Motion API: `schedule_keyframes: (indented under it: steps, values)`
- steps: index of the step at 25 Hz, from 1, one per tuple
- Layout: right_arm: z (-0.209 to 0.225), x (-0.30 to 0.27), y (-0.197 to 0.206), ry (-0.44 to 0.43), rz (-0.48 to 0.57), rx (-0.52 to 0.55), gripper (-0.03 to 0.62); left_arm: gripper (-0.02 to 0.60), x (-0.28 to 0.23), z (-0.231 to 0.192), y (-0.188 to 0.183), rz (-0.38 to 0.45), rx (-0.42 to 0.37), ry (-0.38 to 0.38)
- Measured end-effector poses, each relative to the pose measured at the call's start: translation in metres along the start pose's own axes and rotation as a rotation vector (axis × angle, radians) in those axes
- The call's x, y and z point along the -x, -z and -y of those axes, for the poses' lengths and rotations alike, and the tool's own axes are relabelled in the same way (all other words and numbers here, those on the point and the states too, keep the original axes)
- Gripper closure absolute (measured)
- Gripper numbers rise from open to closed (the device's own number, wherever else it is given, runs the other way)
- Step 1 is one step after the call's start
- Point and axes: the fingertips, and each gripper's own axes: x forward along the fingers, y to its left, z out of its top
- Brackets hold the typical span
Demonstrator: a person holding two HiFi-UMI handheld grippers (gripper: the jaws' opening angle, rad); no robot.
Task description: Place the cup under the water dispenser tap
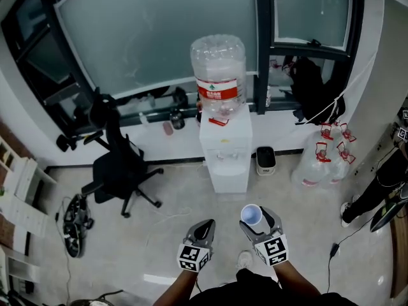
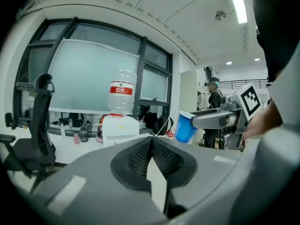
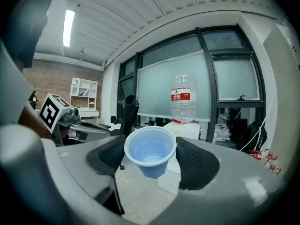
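A white water dispenser [image 1: 224, 152] with a clear bottle [image 1: 218, 72] on top stands against the window wall; it also shows ahead in the left gripper view [image 2: 120, 128] and the right gripper view [image 3: 187, 129]. My right gripper [image 1: 255, 223] is shut on an upright blue cup [image 1: 250, 215], its jaws pressing both sides of the cup [image 3: 149, 150]. The cup [image 2: 185, 127] is well short of the dispenser, over the floor. My left gripper [image 1: 204, 229] is beside it, jaws closed together with nothing between them [image 2: 152, 149].
A black office chair [image 1: 118, 164] stands left of the dispenser. Spare water bottles [image 1: 322, 161] and a small black bin [image 1: 265, 160] sit to its right. Cables and a black object [image 1: 75, 225] lie on the floor at left. A person [image 2: 214, 97] stands far right.
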Motion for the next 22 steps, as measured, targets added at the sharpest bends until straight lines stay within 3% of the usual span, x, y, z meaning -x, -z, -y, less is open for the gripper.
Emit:
schedule_keyframes:
  steps: [10, 16, 22]
  values:
    - [0.049, -0.032, 0.003, -0.035, -0.007, -0.032, 0.253, 0.565, -0.045, -0.014, -0.004, -0.027, 0.02, -0.033]
    - [0.062, -0.049, 0.009, -0.058, -0.024, -0.025, 0.253, 0.565, -0.062, -0.027, 0.002, -0.04, 0.041, -0.08]
    - [0.075, -0.078, 0.011, -0.057, -0.033, -0.03, 0.253, 0.565, -0.086, -0.045, 0.007, -0.04, 0.064, -0.081]
